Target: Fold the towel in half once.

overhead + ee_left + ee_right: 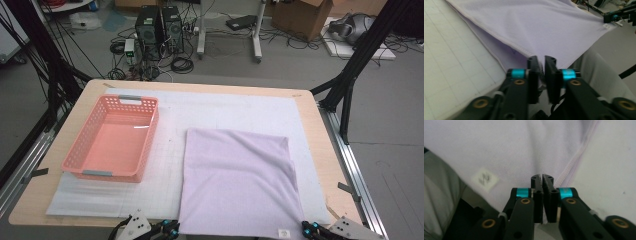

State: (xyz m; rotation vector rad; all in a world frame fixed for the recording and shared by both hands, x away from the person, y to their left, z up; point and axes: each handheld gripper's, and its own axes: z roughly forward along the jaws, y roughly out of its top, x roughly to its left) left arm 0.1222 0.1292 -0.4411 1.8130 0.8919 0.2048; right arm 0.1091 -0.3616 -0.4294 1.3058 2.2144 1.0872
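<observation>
A lilac cloth (237, 180) lies folded flat on the white mat (225, 107), its near edge at the table's front. My left gripper (170, 231) is at the cloth's near left corner. In the left gripper view its jaws (541, 60) stand a little apart, with the cloth (544, 27) lying just beyond the tips and no fold seen pinched. My right gripper (307, 229) is at the near right corner, beside a small white label (284, 232). Its jaws (542, 177) show only a thin slit, over the cloth's hemmed edge (571, 165), with the label (485, 179) to their left.
A pink slotted basket (120, 100) stands open-topped on the mat at the left, a hand's width from the cloth. The wooden table (320, 150) ends just right of the mat. Black frame poles, cables and computer cases stand beyond the far edge.
</observation>
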